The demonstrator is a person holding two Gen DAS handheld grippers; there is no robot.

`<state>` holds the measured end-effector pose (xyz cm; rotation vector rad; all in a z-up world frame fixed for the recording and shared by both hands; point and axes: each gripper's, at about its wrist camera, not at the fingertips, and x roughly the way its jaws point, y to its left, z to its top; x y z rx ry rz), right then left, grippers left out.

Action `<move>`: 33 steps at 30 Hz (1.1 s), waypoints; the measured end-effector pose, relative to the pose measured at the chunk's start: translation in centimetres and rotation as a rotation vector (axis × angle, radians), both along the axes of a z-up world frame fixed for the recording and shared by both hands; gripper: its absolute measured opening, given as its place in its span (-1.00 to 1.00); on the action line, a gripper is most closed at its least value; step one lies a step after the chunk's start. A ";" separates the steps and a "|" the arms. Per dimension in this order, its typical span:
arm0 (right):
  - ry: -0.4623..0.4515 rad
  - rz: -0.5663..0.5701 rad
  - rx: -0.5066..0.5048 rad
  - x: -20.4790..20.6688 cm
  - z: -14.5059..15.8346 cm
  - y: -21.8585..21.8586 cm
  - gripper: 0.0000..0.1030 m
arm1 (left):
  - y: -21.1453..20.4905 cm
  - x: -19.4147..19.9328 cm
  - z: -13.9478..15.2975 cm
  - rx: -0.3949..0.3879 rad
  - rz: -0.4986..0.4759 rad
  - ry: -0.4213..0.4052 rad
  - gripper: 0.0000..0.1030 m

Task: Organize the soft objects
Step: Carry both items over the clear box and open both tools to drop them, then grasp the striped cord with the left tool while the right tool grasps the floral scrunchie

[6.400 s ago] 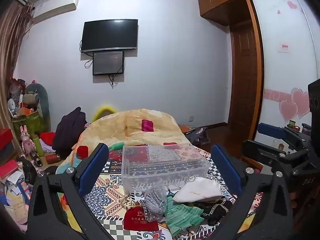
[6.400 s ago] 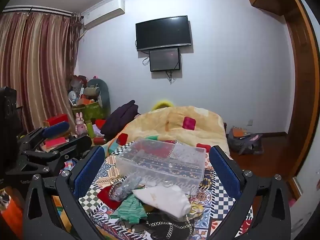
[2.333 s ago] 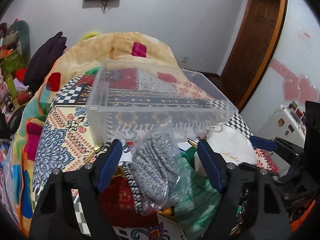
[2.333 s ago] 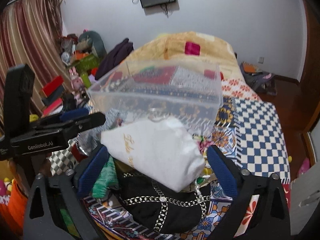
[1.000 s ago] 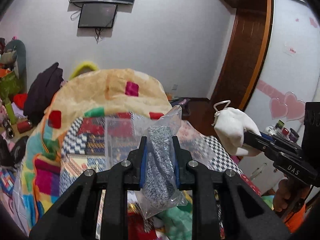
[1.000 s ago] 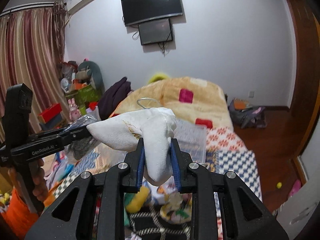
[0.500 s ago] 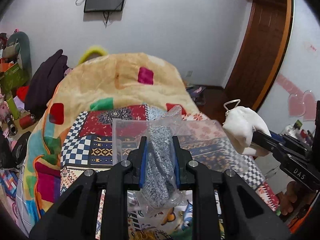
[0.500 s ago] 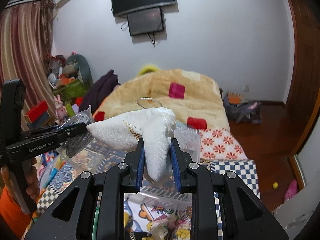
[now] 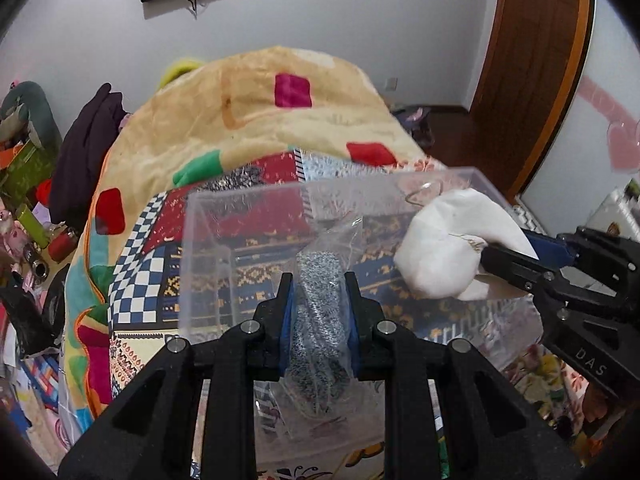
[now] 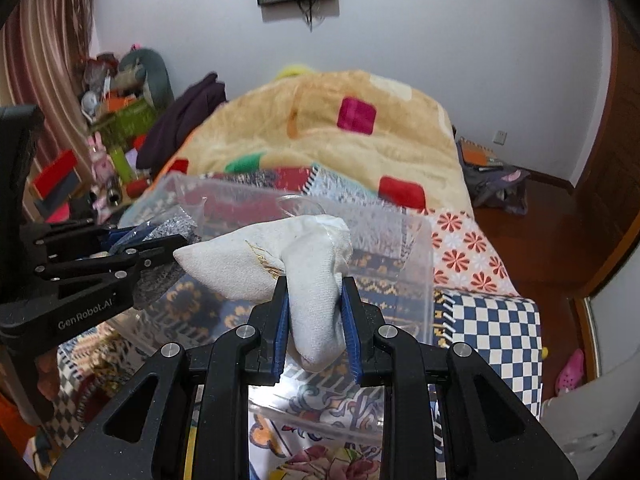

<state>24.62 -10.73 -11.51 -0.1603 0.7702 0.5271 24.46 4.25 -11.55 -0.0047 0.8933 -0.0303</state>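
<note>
My left gripper point(image 9: 318, 280) is shut on a clear plastic bag holding a grey knitted item point(image 9: 320, 320), held over the near left part of a clear plastic box point(image 9: 208, 248) on the bed. My right gripper point(image 10: 314, 284) is shut on a white cloth pouch point(image 10: 280, 264) with gold lettering, held over the same box point(image 10: 416, 280). The pouch also shows in the left wrist view point(image 9: 448, 248), at the box's right side. The left gripper with its bag shows at the left of the right wrist view point(image 10: 160, 248).
The box sits on a patterned patchwork quilt point(image 9: 136, 240) with a beige blanket point(image 10: 340, 136) heaped behind it. Clutter and toys point(image 10: 108, 128) line the left wall. A wooden floor with bags point(image 10: 496, 184) lies to the right. More cloth items lie near the front edge.
Both grippers have tilted down and moved forward, bringing the bagged grey item and the white pouch over the open box. Both stay shut on their items.
</note>
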 end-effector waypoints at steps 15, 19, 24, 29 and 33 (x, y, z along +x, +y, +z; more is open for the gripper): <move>0.005 0.037 -0.056 -0.5 -0.2 0.6 -0.29 | -0.4 -2.1 0.5 0.001 -0.031 -0.020 0.03; -0.024 0.042 -0.017 -1.7 1.1 0.1 -0.04 | -0.1 -3.8 2.6 -0.020 -0.027 -0.076 0.23; -0.108 0.038 0.040 -4.1 4.0 -1.2 0.39 | 0.2 -6.8 5.7 -0.012 -0.016 -0.172 0.48; -0.182 0.026 0.100 -6.6 6.5 -3.1 0.67 | 0.8 -9.6 7.8 -0.027 -0.006 -0.238 0.84; -0.197 0.019 0.112 -7.8 6.9 -4.4 0.74 | 1.5 -11.3 8.0 -0.030 0.007 -0.239 0.88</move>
